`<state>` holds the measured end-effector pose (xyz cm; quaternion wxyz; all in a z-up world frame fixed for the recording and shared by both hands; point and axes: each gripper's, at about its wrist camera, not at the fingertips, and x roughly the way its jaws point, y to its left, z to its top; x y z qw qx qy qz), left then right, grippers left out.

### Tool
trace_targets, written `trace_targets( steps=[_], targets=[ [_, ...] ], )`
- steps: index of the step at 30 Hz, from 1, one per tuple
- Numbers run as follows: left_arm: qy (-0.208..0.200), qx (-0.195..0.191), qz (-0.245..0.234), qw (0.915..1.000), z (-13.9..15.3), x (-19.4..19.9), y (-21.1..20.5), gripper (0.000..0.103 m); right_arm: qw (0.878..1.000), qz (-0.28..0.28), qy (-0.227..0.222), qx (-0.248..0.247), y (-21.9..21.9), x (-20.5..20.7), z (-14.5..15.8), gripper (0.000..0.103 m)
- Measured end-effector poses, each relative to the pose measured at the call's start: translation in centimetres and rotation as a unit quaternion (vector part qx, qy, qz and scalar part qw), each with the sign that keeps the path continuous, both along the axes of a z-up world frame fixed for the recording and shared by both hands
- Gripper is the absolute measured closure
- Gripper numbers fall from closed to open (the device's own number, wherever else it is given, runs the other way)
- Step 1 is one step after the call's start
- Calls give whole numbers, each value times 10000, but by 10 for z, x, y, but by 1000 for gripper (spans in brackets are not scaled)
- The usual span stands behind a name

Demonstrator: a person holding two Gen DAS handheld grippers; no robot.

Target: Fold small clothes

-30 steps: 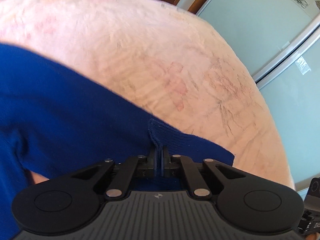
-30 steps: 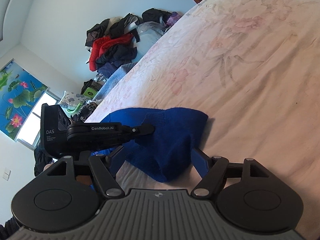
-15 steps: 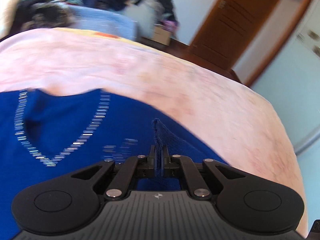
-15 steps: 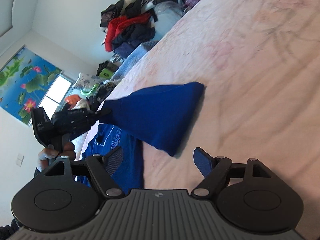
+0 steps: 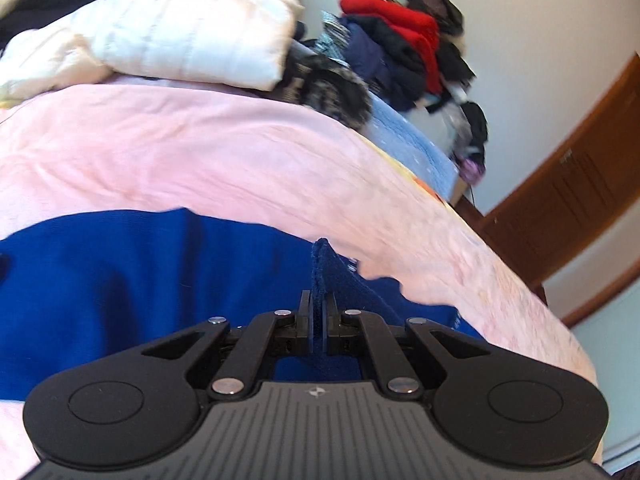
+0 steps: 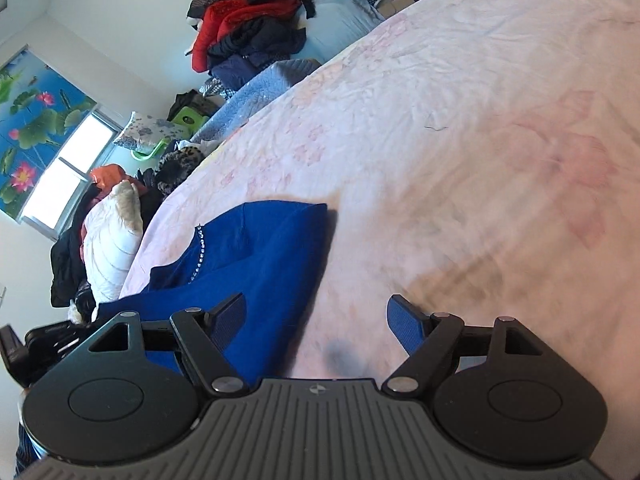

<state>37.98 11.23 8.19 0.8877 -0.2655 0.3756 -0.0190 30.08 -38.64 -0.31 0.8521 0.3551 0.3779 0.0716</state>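
Note:
A small royal-blue knit garment (image 5: 132, 276) lies on the pink bedspread (image 5: 200, 152). My left gripper (image 5: 318, 312) is shut on a raised edge of the blue cloth, held just above the bed. In the right wrist view the same garment (image 6: 264, 264) lies folded over, with a line of small studs along its neckline. My right gripper (image 6: 318, 320) is open and empty, its left finger over the garment's near edge. The left gripper (image 6: 44, 340) shows at the far left there.
A white padded jacket (image 5: 180, 36) and dark fuzzy clothes lie at the bed's far side. A heap of red and dark clothes (image 6: 248, 28) is piled beyond the bed. A brown door (image 5: 568, 208) stands to the right. The bedspread (image 6: 460, 140) stretches to the right of the garment.
My left gripper has swung left with the blue cloth still pinched, carrying it across the garment. The raised fold has dropped flat. My right gripper stayed open and moved closer to the garment.

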Motion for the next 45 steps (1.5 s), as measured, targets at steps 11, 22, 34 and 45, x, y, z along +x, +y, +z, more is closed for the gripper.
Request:
trace_targets(
  steps=[11,22,34,45],
  targets=[
    [102,-27,592,9982,-12,-15,67,99,9984,545,120,-21,44,69,-5,26],
    [121,-5,651,9978,-11,-16,79,99,9897,1305,173,-558,82,104,-1,93],
    [696,233,365,9966,-48,-17,65,99,9814,1193,223,-1488,75,109,8,70],
    [560,333,323,9974,-36,-18,67,99,9869,1007,203,-1247,70,113,5,96]
  ],
)
